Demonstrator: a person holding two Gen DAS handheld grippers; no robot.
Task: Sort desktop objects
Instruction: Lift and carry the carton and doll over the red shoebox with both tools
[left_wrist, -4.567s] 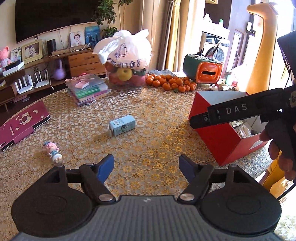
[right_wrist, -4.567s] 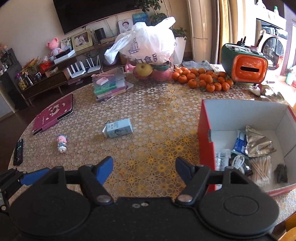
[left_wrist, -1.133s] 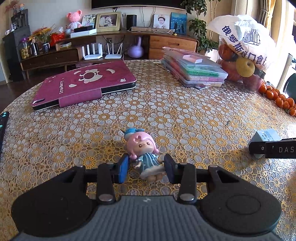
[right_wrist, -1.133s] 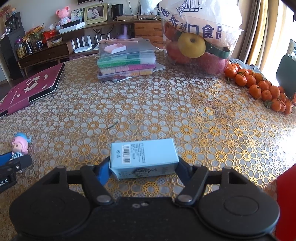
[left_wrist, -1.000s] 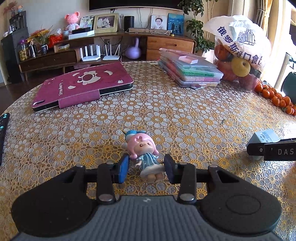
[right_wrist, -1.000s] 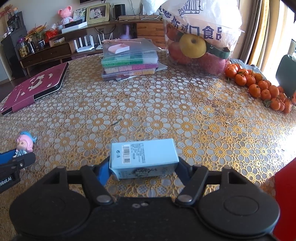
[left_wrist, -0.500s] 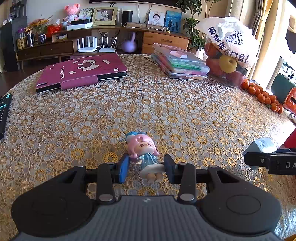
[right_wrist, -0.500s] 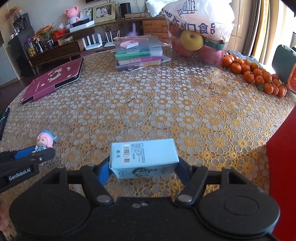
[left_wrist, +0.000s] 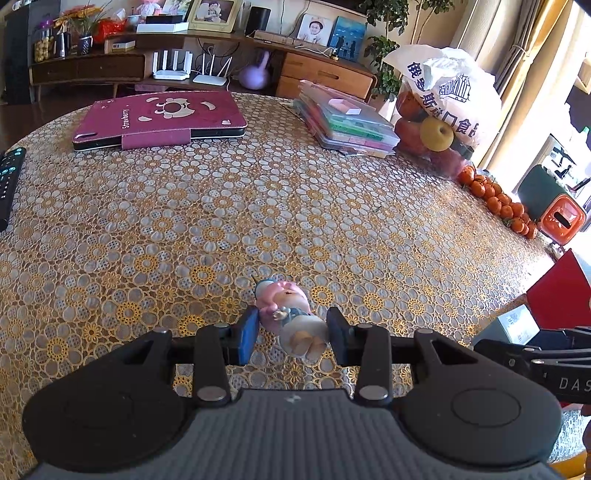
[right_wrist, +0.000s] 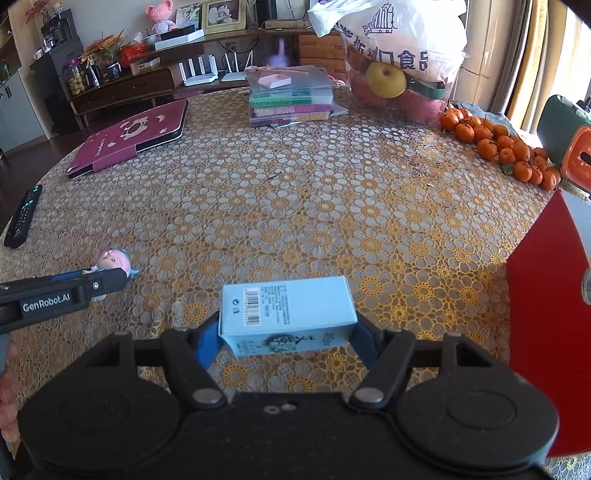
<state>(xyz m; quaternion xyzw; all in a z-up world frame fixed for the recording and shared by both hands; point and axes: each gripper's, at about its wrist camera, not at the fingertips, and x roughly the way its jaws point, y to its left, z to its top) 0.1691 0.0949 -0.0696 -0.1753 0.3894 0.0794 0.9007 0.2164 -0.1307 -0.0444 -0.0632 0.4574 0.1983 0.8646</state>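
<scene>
Lace-covered table (right_wrist: 295, 192) lay under both your grippers. Right gripper (right_wrist: 286, 338) clamped carton (right_wrist: 286, 315) crosswise; red box (right_wrist: 546, 332) lay just right. Left gripper (left_wrist: 291, 332) clamped doll (left_wrist: 290, 317).

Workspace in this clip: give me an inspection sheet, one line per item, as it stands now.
Surface: round table under a gold floral lace cloth.
Job's things: pink-haired figurine in the left tool; light blue carton in the right tool; red box at the right edge, its inside not in view.
Clutter: maroon tablet case, stacked plastic cases, bag of fruit, mandarins, remote, green-and-orange container.
Grippers: both tools shut on their loads.
Cables: none on the table; some by the routers behind it.
Surroundings: wooden sideboard with photo frames, curtains on the right.
</scene>
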